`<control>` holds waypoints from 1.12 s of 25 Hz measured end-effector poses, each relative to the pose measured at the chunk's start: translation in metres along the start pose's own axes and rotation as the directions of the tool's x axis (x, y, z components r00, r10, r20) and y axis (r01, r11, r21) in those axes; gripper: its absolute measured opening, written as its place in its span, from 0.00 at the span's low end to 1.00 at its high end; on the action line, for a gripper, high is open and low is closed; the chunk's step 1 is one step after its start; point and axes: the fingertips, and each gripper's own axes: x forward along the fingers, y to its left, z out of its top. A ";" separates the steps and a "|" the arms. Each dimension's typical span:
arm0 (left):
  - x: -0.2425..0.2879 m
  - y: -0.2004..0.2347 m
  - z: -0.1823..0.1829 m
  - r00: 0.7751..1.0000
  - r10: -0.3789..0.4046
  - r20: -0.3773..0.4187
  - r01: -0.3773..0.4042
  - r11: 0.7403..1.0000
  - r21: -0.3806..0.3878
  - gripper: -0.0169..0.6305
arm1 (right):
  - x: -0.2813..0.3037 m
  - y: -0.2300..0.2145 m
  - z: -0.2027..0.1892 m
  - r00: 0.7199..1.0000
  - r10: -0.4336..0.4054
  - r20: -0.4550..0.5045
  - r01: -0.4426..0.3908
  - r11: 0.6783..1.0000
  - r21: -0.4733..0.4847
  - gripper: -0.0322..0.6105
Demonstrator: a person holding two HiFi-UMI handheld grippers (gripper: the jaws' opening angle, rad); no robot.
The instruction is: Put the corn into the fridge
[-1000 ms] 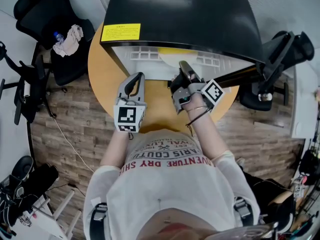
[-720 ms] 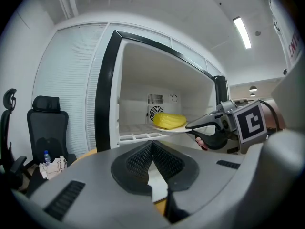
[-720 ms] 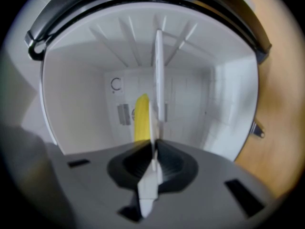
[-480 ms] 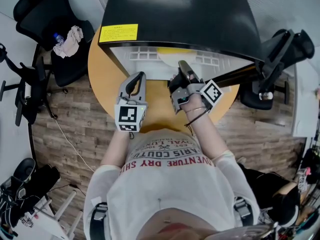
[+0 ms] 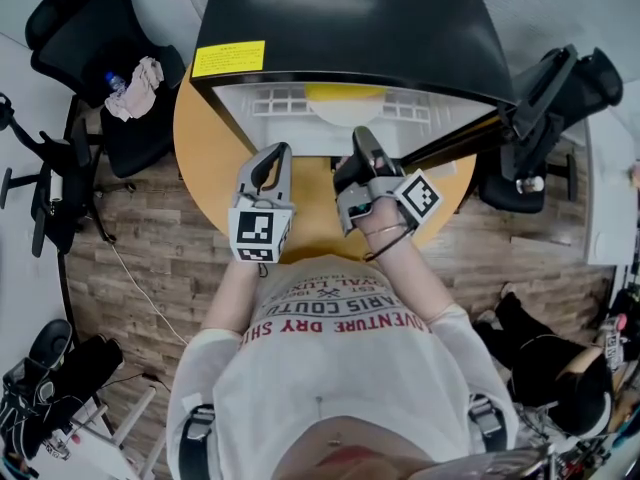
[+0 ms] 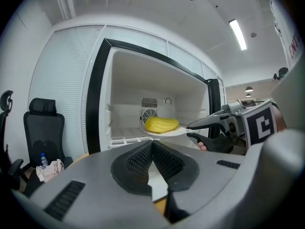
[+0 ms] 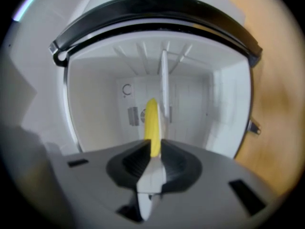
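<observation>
A yellow corn cob (image 5: 343, 92) lies on a white plate (image 5: 345, 118) inside the open fridge (image 5: 340, 28), just above its white shelf. My right gripper (image 5: 358, 154) is shut on the plate's near rim, at the fridge opening. In the right gripper view the plate (image 7: 151, 178) runs edge-on between the jaws, with the corn (image 7: 152, 123) beyond. The left gripper view shows the corn (image 6: 162, 124), the plate (image 6: 175, 132) and the right gripper (image 6: 213, 130) from the side. My left gripper (image 5: 272, 164) is shut and empty, hovering over the table left of the right one.
The fridge stands on a round wooden table (image 5: 205, 158); its black door (image 5: 470, 138) hangs open to the right. A black office chair (image 5: 100, 48) with a bottle and a cloth stands at the left, another chair (image 5: 560, 93) at the right.
My right gripper has shifted slightly left and forward with the plate, and more of the corn and fridge interior shows. The left gripper has hardly moved.
</observation>
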 end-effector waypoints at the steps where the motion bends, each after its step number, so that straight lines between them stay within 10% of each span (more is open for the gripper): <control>1: -0.001 -0.002 0.001 1.000 -0.004 0.000 0.004 1.000 0.000 0.07 | -0.004 0.000 -0.002 1.000 0.001 -0.002 -0.001 1.000 0.002 0.15; 13: -0.022 -0.029 0.006 0.999 -0.029 0.014 0.029 1.000 0.011 0.07 | -0.048 -0.015 -0.023 0.997 -0.028 -0.074 0.018 0.991 -0.131 0.11; 18: -0.028 -0.042 0.005 0.999 -0.044 0.017 0.044 0.999 0.010 0.07 | -0.065 -0.022 -0.037 0.988 -0.070 -0.141 0.017 0.938 -0.346 0.10; 24: -0.032 -0.055 -0.001 0.999 -0.051 0.010 0.051 0.999 0.000 0.07 | -0.076 -0.022 -0.042 0.974 -0.092 -0.207 -0.059 0.781 -0.622 0.10; 26: -0.034 -0.058 -0.005 0.999 -0.049 0.001 0.049 0.999 -0.003 0.07 | -0.079 -0.017 -0.038 0.974 -0.103 -0.203 -0.084 0.664 -0.743 0.10; 28: -0.036 -0.060 -0.008 0.999 -0.047 -0.005 0.047 0.999 -0.008 0.07 | -0.082 -0.009 -0.040 0.971 -0.106 -0.215 -0.141 0.473 -0.870 0.10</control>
